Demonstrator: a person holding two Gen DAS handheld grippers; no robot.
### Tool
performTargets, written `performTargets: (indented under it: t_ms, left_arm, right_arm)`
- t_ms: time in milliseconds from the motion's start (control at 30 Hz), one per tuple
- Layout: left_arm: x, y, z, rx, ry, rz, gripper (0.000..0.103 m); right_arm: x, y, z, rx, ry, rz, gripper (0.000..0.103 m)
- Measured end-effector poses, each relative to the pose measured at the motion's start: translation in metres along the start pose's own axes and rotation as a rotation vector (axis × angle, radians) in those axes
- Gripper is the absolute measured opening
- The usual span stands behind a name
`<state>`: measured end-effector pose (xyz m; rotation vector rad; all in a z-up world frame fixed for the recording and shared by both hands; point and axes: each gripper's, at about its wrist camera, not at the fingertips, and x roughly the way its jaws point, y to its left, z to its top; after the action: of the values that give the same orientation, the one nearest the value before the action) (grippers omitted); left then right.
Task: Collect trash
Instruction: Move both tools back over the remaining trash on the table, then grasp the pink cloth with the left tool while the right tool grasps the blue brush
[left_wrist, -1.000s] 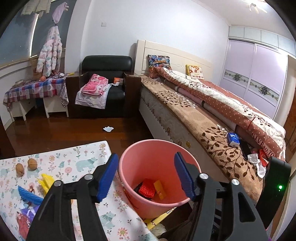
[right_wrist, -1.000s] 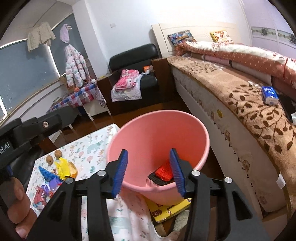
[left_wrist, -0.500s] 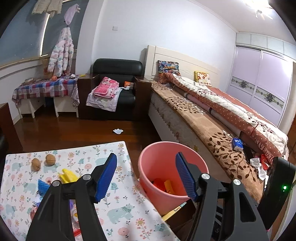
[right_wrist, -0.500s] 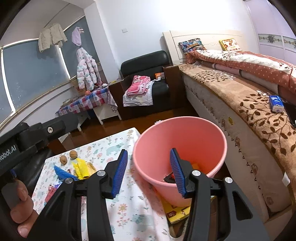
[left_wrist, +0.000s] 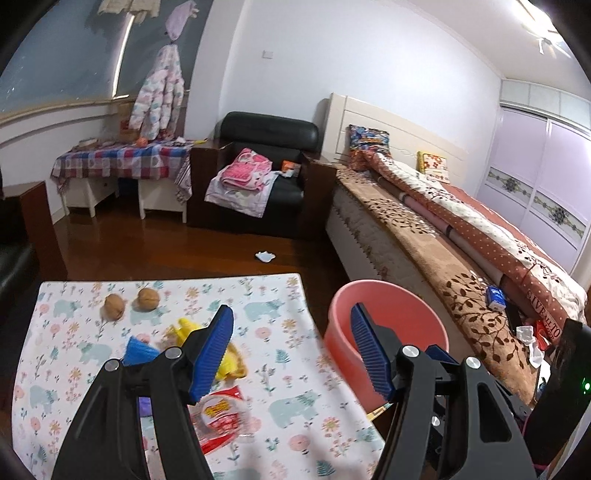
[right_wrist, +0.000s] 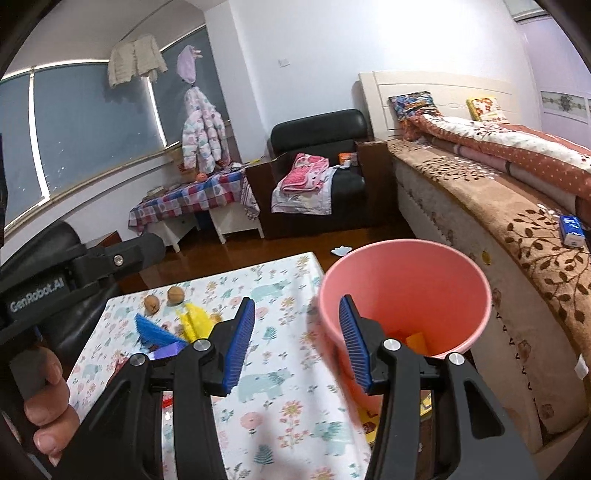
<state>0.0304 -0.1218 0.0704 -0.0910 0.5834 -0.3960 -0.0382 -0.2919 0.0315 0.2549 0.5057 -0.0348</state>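
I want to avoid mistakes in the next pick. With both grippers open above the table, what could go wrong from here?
1. The wrappers lie bunched together, so the open left gripper may catch several pieces or only an edge.
2. The two walnuts sit near the pile and could roll if nudged.
3. The pink bucket stands off the table's edge; a drop released too early may miss it.

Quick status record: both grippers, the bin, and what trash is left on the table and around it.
left gripper: open, empty, above the table
right gripper: open, empty, between table and bin
bin: pink, upright beside the table's right edge; a yellow piece shows inside
on table: two walnuts, yellow wrapper, blue wrapper, red packet
on floor: white scrap
on bed: blue packet
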Motion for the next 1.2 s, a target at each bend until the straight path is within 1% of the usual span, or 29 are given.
performTargets:
  t_ms: [100, 200, 333, 500, 667, 800, 933, 1067, 1200]
  left_arm:
    - [-0.003, 0.012, -0.003, -0.010, 0.005, 0.011, 0.065]
    - [-0.004, 0.023, -0.006, -0.019, 0.012, 0.031, 0.065]
    - [-0.008, 0.039, -0.008, -0.039, 0.012, 0.054, 0.065]
    - [-0.020, 0.071, -0.014, -0.065, -0.013, 0.096, 0.065]
    - [-0.038, 0.107, -0.025, -0.080, -0.042, 0.151, 0.065]
    - [-0.049, 0.132, -0.038, -0.070, -0.036, 0.201, 0.065]
    - [-0.056, 0.155, -0.059, -0.086, 0.002, 0.221, 0.065]
    - [-0.057, 0.170, -0.082, -0.144, 0.080, 0.185, 0.065]
    - [-0.044, 0.163, -0.097, -0.119, 0.132, 0.183, 0.065]
  right_arm:
    - [0.003, 0.012, -0.005, -0.020, 0.018, 0.015, 0.048]
    - [0.005, 0.025, -0.009, -0.060, 0.018, 0.018, 0.048]
    - [0.010, 0.041, -0.010, -0.088, 0.027, 0.042, 0.048]
    - [0.014, 0.057, -0.011, -0.141, 0.030, 0.065, 0.048]
    - [0.020, 0.067, -0.015, -0.159, 0.051, 0.100, 0.048]
    - [0.027, 0.074, -0.021, -0.161, 0.086, 0.140, 0.048]
    - [0.034, 0.079, -0.030, -0.170, 0.128, 0.167, 0.048]
    - [0.039, 0.080, -0.035, -0.177, 0.164, 0.186, 0.048]
    - [0.046, 0.079, -0.040, -0.170, 0.193, 0.197, 0.048]
